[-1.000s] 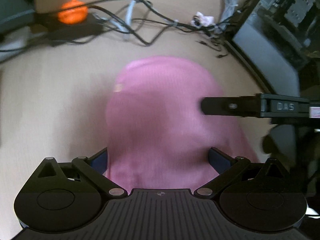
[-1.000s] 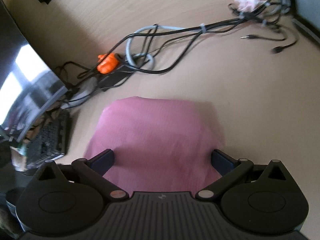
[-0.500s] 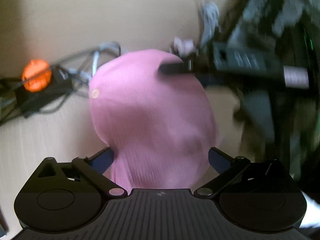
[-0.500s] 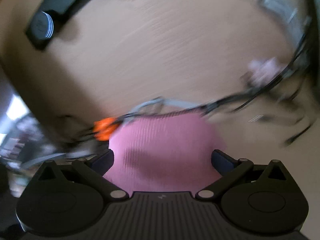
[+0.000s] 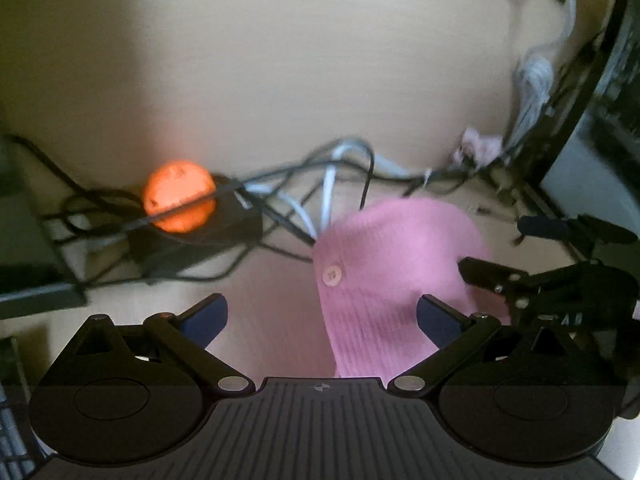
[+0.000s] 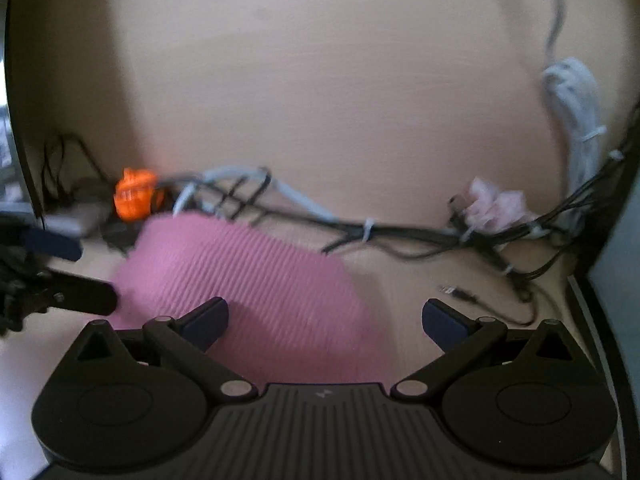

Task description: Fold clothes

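Both grippers, left [image 5: 322,314] and right [image 6: 326,316], hover jaws wide, empty, above the pink garment [image 6: 248,280]

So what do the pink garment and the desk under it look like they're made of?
Pink garment: looks like a ribbed knit, soft and matte, judging by its fine parallel ridges; it carries a pale plastic-looking button. Desk: pale wood-look surface, likely laminate, smooth with faint grain.
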